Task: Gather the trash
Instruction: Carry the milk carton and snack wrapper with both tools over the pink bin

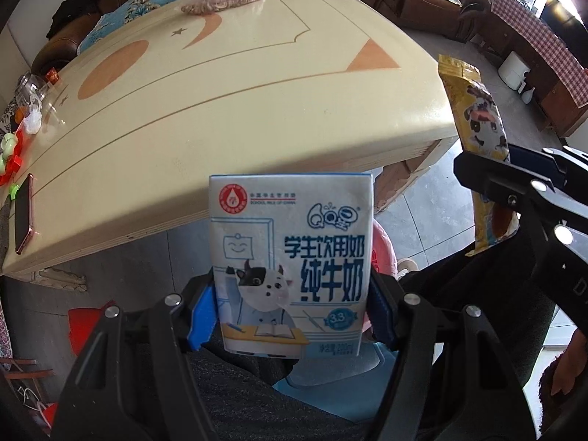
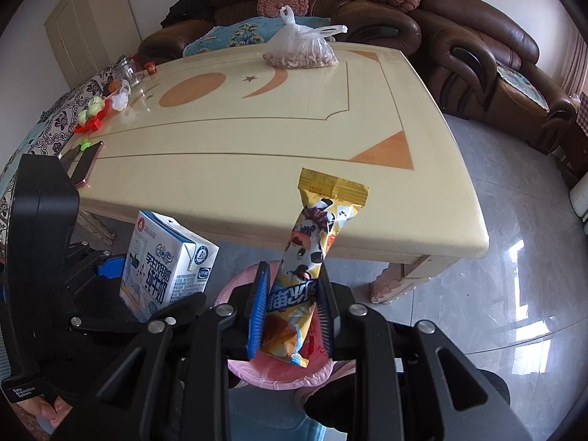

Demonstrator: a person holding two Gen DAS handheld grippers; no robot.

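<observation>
My left gripper (image 1: 290, 305) is shut on a white and blue milk carton (image 1: 290, 253), its blue pads pressing both sides; the carton (image 2: 165, 268) also shows at the left of the right wrist view. My right gripper (image 2: 292, 305) is shut on a yellow snack wrapper (image 2: 312, 250) with a cow picture, held upright. The same wrapper (image 1: 477, 128) appears at the right of the left wrist view, with the right gripper (image 1: 514, 180) below it. Both items hang off the front edge of the cream table (image 2: 257, 147), over a bin lined with a pink bag (image 2: 279, 371).
On the table lie a clear bag of nuts (image 2: 301, 51), a phone (image 2: 86, 163), red and green toys (image 2: 92, 114) and a glass jar (image 2: 126, 70). Brown sofas (image 2: 477, 55) stand behind it. A red object (image 1: 86, 327) lies on the grey tiled floor (image 2: 496, 275).
</observation>
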